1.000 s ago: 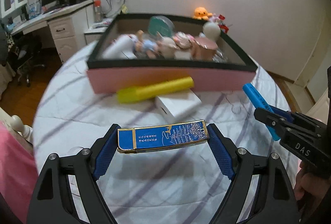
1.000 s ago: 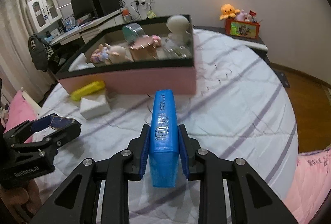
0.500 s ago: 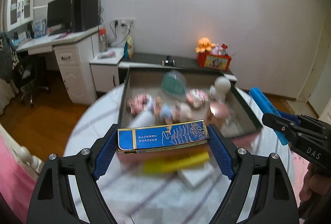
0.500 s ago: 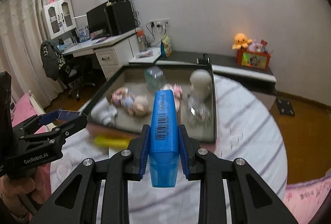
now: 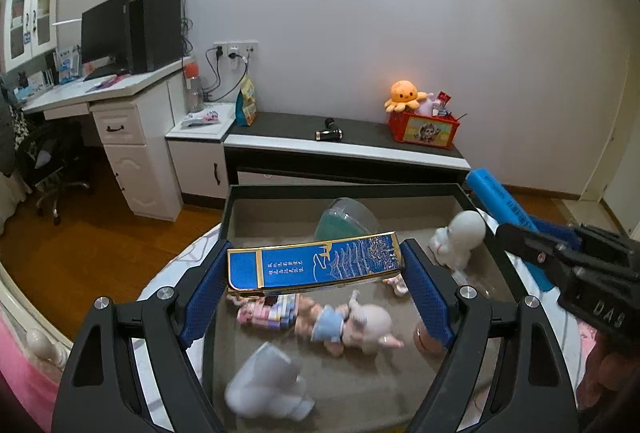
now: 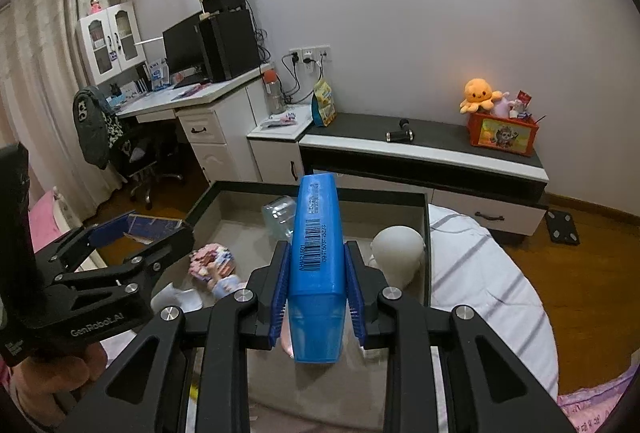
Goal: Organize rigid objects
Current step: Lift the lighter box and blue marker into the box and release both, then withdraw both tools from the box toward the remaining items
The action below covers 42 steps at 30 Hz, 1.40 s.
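Both hand-held grippers now above tray [image 5: 516, 275]; one blue box [image 5: 314, 266], one blue case [image 6: 317, 265]

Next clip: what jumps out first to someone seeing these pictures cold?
Two blue items held over an open tray of toys: the left gripper clamps a blue-and-gold box crosswise, and the right gripper pinches a blue plastic case lengthwise. An orange plush octopus glows on the far cabinet.

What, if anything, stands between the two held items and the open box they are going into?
Nothing blocks the way down: the box is open-topped, with the blue-and-gold box in the left gripper and the blue case in the right gripper above it. The doll, white figurine and other items crowd its floor.
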Each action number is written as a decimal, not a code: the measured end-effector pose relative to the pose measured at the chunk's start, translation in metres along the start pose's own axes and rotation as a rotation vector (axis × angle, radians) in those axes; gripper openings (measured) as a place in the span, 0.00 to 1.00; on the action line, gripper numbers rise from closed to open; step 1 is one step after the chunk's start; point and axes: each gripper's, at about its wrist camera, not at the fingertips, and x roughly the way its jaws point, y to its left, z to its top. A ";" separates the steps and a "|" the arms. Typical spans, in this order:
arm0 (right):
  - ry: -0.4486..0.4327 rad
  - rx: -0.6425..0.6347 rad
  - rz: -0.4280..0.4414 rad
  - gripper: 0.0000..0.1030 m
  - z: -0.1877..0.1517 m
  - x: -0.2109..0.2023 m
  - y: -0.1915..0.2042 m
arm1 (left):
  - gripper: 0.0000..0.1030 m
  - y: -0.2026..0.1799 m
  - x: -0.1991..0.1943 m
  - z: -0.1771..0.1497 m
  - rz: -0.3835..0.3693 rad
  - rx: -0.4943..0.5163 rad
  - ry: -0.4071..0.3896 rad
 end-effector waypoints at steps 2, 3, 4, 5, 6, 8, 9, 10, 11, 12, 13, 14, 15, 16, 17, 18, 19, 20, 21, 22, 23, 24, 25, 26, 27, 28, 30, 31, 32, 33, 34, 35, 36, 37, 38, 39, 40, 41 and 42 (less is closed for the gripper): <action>0.014 0.006 0.000 0.26 -0.001 0.009 -0.004 | 0.82 -0.002 0.008 0.003 0.001 0.007 0.005; 0.018 0.009 0.000 0.26 -0.002 0.012 -0.005 | 0.82 -0.003 0.010 0.003 0.001 0.008 0.007; 0.023 0.012 -0.003 0.26 -0.003 0.015 -0.007 | 0.82 -0.004 0.014 0.004 0.001 0.010 0.009; 0.027 0.014 -0.005 0.26 -0.003 0.018 -0.008 | 0.82 -0.004 0.017 0.004 0.001 0.012 0.012; 0.031 0.015 -0.006 0.26 -0.002 0.020 -0.010 | 0.82 -0.005 0.019 0.003 0.002 0.014 0.015; 0.039 0.016 -0.010 0.26 -0.003 0.025 -0.011 | 0.82 -0.006 0.023 0.002 0.005 0.020 0.019; 0.044 0.018 -0.012 0.26 -0.003 0.027 -0.012 | 0.82 -0.007 0.025 0.002 0.011 0.026 0.024; 0.049 0.019 -0.013 0.26 -0.004 0.029 -0.013 | 0.83 -0.007 0.027 0.002 0.019 0.030 0.031; 0.055 0.019 -0.015 0.26 -0.004 0.032 -0.014 | 0.83 -0.007 0.030 0.001 0.028 0.032 0.039; 0.062 0.018 -0.017 0.26 -0.003 0.035 -0.014 | 0.83 -0.007 0.032 0.001 0.033 0.036 0.048; 0.069 0.020 -0.021 0.26 -0.003 0.038 -0.015 | 0.85 -0.008 0.033 0.001 0.036 0.037 0.051; 0.072 0.022 -0.024 0.27 -0.004 0.039 -0.015 | 0.86 -0.008 0.033 0.000 0.041 0.038 0.053; 0.075 0.023 -0.027 0.27 -0.005 0.041 -0.016 | 0.90 -0.007 0.031 0.000 0.043 0.038 0.050; 0.078 0.024 -0.030 0.30 -0.006 0.042 -0.016 | 0.94 -0.007 0.029 0.000 0.045 0.038 0.044; 0.076 0.030 -0.034 0.46 -0.008 0.041 -0.017 | 0.95 -0.006 0.026 0.000 0.049 0.038 0.035; 0.071 0.034 -0.034 0.57 -0.008 0.040 -0.018 | 0.95 -0.005 0.023 0.000 0.060 0.037 0.029; 0.061 0.040 -0.046 0.71 -0.009 0.036 -0.019 | 0.97 -0.003 0.020 0.000 0.066 0.035 0.024; 0.052 0.046 -0.043 0.83 -0.009 0.033 -0.021 | 0.98 -0.001 0.016 0.000 0.062 0.030 0.019; 0.046 0.051 -0.044 0.84 -0.010 0.030 -0.021 | 1.00 0.001 0.012 0.001 0.060 0.023 0.011; 0.040 0.057 -0.053 0.84 -0.010 0.026 -0.021 | 1.00 0.002 0.007 0.000 0.063 0.017 0.003; 0.035 0.061 -0.058 0.88 -0.011 0.022 -0.021 | 1.00 0.004 0.001 -0.001 0.065 0.015 -0.004; 0.029 0.064 -0.061 0.91 -0.011 0.018 -0.020 | 1.00 0.006 -0.002 -0.001 0.065 0.012 -0.008; 0.018 0.068 -0.066 1.00 -0.013 0.013 -0.020 | 1.00 0.008 -0.010 -0.003 0.064 0.006 -0.018; 0.010 0.073 -0.070 1.00 -0.014 0.008 -0.020 | 1.00 0.009 -0.017 -0.006 0.065 -0.001 -0.027; 0.006 0.079 -0.071 1.00 -0.015 0.004 -0.019 | 1.00 0.011 -0.021 -0.006 0.065 -0.006 -0.032; 0.002 0.088 -0.071 1.00 -0.018 -0.002 -0.019 | 1.00 0.013 -0.029 -0.009 0.063 -0.018 -0.037; -0.007 0.096 -0.075 1.00 -0.022 -0.011 -0.017 | 1.00 0.018 -0.043 -0.015 0.052 -0.039 -0.043; -0.011 0.102 -0.076 1.00 -0.025 -0.017 -0.016 | 1.00 0.021 -0.050 -0.017 0.053 -0.042 -0.049; -0.014 0.107 -0.075 1.00 -0.027 -0.021 -0.015 | 1.00 0.023 -0.058 -0.021 0.060 -0.044 -0.057; -0.021 0.115 -0.073 1.00 -0.030 -0.028 -0.015 | 1.00 0.025 -0.063 -0.024 0.063 -0.046 -0.060; -0.025 0.118 -0.076 1.00 -0.033 -0.034 -0.013 | 1.00 0.026 -0.068 -0.027 0.063 -0.049 -0.062; -0.031 0.122 -0.078 1.00 -0.036 -0.040 -0.013 | 1.00 0.026 -0.072 -0.029 0.064 -0.054 -0.062; -0.037 0.124 -0.077 1.00 -0.038 -0.045 -0.012 | 1.00 0.028 -0.078 -0.033 0.067 -0.060 -0.063; -0.046 0.126 -0.075 1.00 -0.040 -0.053 -0.010 | 1.00 0.030 -0.083 -0.035 0.068 -0.062 -0.065; -0.051 0.127 -0.076 1.00 -0.042 -0.058 -0.010 | 1.00 0.032 -0.089 -0.039 0.069 -0.066 -0.065; -0.061 0.128 -0.078 1.00 -0.045 -0.065 -0.009 | 1.00 0.032 -0.092 -0.042 0.070 -0.067 -0.065; -0.069 0.127 -0.079 1.00 -0.047 -0.073 -0.008 | 1.00 0.033 -0.098 -0.046 0.072 -0.070 -0.065; -0.074 0.126 -0.079 1.00 -0.049 -0.077 -0.008 | 1.00 0.035 -0.103 -0.050 0.074 -0.074 -0.065; -0.080 0.127 -0.080 1.00 -0.052 -0.084 -0.007 | 1.00 0.036 -0.106 -0.052 0.074 -0.077 -0.065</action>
